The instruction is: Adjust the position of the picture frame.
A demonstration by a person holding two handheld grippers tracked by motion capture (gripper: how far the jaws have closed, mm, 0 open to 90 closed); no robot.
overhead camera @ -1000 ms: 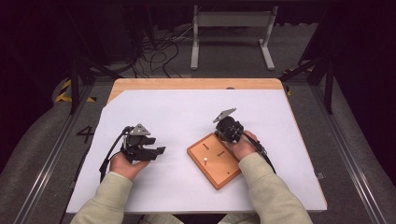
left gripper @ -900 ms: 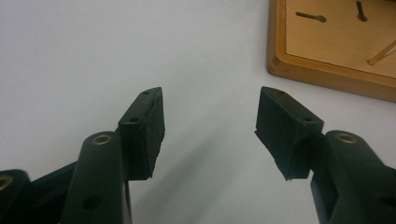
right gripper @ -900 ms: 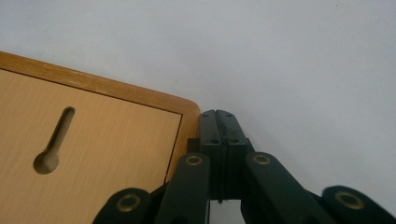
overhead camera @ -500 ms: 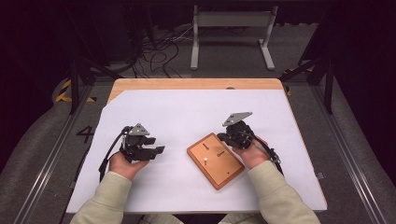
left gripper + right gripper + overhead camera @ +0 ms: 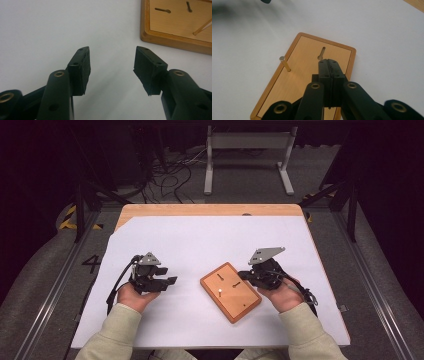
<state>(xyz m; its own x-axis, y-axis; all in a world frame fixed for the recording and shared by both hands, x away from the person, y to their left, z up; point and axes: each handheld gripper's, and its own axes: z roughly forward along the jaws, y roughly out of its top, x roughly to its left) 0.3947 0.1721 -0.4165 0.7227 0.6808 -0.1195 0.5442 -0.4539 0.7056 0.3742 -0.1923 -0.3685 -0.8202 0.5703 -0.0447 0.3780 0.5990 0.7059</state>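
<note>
The wooden board (image 5: 231, 291) is lying on the white sheet of the tabletop (image 5: 200, 240), between the two hands, with one peg (image 5: 285, 63) standing upright near its edge and keyhole slots (image 5: 321, 53) cut into its face. The right hand-held gripper (image 5: 243, 274) is hovering over the board's right end, jaws clenched flat together with nothing between them. The left hand-held gripper (image 5: 170, 281) is resting well to the board's left – its jaws have just been closing a little, yet they are standing apart, released, with bare sheet between the pads (image 5: 81, 66). Judging from this, the peg is the piece being worked on. To do it well, the right jaws should be opening before descending, approaching the peg from above and squarely – while the left is steadying the board's near edge.
</note>
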